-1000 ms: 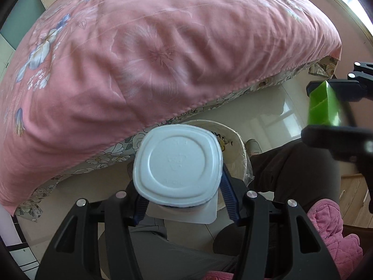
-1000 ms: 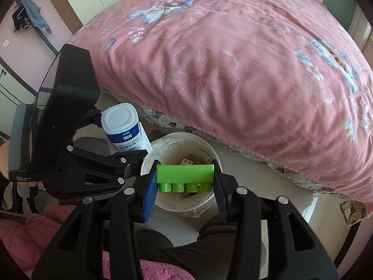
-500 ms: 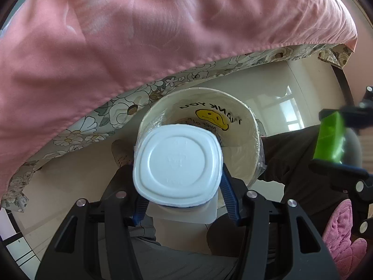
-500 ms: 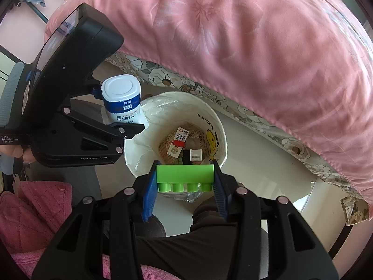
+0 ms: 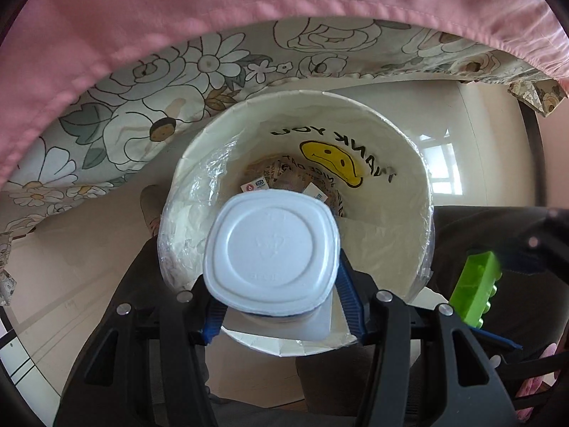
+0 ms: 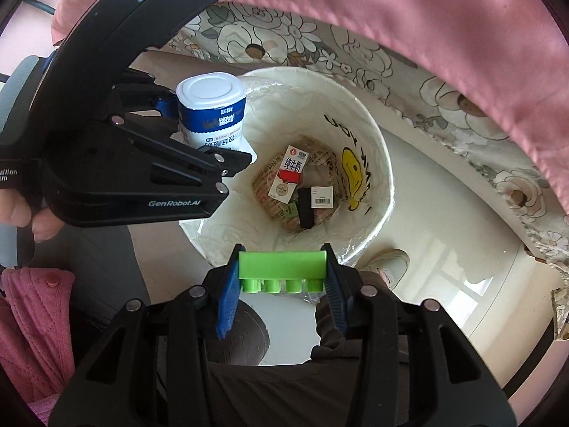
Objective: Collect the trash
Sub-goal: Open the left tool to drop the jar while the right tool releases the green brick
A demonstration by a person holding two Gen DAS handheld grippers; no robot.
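While one bin (image 6: 386, 178) sits below, left gripper (image 5: 274, 306) clamps one yogurt cup (image 5: 272, 252), right gripper (image 6: 282, 284) one green block (image 6: 282, 267)

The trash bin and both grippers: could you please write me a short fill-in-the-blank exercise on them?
1. The left gripper holds a white ____.
2. The right gripper is shut on a toy brick coloured ____.
3. The liner of the trash bin bears a yellow ____ face.
4. A milk carton lies ____ the bin.

Missing words: cup; green; smiley; inside
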